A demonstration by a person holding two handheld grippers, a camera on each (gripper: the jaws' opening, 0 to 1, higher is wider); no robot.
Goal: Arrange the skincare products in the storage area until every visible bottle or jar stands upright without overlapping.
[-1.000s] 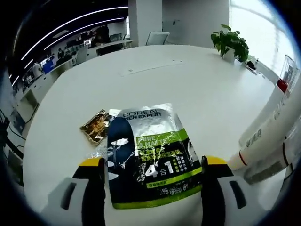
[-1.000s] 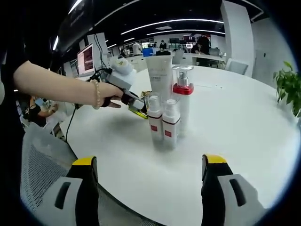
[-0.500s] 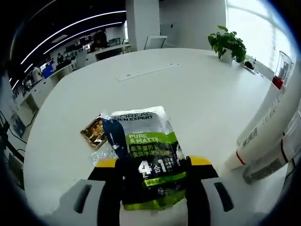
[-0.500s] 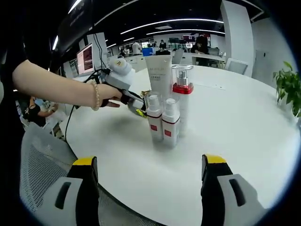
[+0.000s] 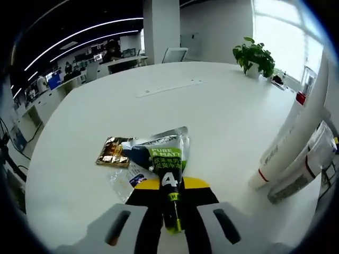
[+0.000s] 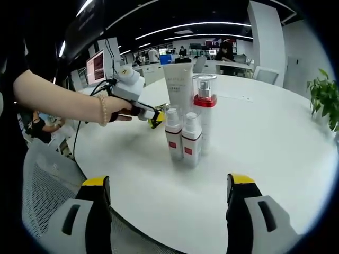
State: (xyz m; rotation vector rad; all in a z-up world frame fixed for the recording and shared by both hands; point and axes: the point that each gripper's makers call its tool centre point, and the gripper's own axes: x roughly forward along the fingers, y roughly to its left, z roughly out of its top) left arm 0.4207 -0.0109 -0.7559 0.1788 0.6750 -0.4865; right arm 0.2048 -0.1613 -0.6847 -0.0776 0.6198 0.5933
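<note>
Left gripper (image 5: pixel 170 203) pinches the sachet (image 5: pixel 167 161) to clear it from the bottles (image 6: pixel 185 135); right gripper (image 6: pixel 167 203) waits, jaws wide

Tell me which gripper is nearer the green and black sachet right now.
Left. The left gripper is shut on the green and black sachet itself. The right gripper is open, back at the white table's near edge, short of the bottles.

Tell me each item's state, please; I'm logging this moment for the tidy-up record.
left gripper: shut on the sachet.
sachet: pinched, folded, partly lifted.
gold packet: lying flat on the table.
white tube: upright.
red-collared bottle: upright.
two small bottles: upright, side by side.
right gripper: open.
</note>
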